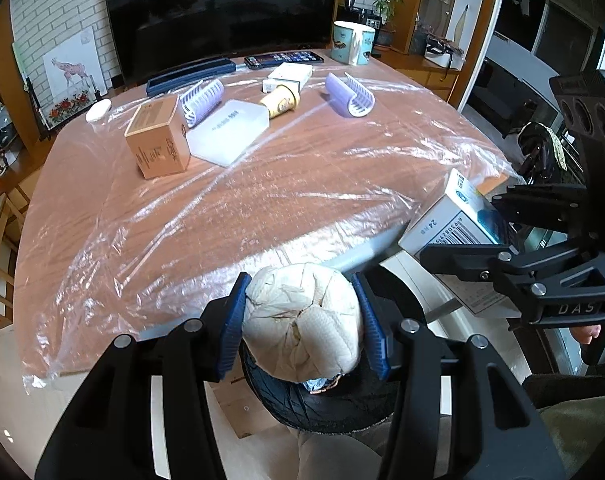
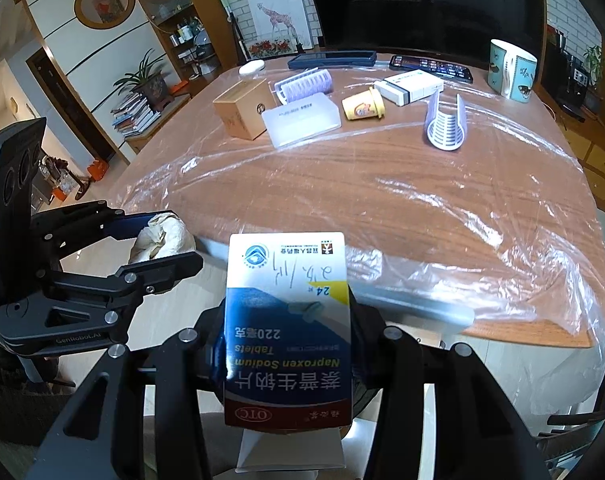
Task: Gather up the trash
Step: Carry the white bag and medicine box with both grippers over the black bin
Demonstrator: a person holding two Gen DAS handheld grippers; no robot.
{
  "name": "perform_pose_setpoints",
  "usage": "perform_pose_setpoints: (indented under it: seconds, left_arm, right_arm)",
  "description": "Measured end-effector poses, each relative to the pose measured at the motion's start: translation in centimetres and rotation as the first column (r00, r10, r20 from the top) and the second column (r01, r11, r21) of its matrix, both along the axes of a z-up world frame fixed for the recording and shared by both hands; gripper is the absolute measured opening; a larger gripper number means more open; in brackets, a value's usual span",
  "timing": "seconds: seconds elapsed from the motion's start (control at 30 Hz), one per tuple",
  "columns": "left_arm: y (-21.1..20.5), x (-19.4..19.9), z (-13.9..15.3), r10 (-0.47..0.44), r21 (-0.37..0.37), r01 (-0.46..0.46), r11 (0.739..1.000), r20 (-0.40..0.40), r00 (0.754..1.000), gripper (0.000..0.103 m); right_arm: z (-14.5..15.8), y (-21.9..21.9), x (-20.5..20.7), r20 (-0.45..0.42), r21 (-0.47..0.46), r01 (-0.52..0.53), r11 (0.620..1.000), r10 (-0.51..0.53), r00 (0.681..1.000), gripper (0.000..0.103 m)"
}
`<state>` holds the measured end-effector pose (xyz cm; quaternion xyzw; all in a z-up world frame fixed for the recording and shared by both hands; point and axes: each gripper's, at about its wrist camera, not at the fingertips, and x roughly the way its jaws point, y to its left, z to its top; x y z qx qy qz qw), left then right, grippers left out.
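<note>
Left gripper [image 1: 304, 322] has its blue fingers [image 1: 233, 320] pinching a crumpled paper wad [image 1: 302, 320], held off the near edge of the bench [image 1: 262, 200] right above a black-lined trash bin [image 1: 322, 404]. Right gripper [image 2: 288, 344] is clamped on a Naproxen Sodium tablet box [image 2: 288, 320], also at the near edge. Further back on the plastic-covered bench: a brown carton [image 1: 158, 144], a yellow paper cup [image 1: 281, 101], two purple hair rollers [image 1: 350, 94], a mug [image 1: 352, 42].
</note>
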<state>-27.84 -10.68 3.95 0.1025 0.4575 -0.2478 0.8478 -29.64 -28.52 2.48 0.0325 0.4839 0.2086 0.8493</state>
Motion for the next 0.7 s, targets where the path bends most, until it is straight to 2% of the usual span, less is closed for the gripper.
perform_pose_setpoints:
  seconds: [0.7]
  left_arm:
    - [-0.7, -2.0, -3.1, 0.002, 0.056, 0.001, 0.998, -0.055, 0.998, 0.052]
  right_arm:
    - [-3.3, 0.2, -1.6, -0.089, -0.021, -0.01, 1.0, 0.008, 0.996, 0.046]
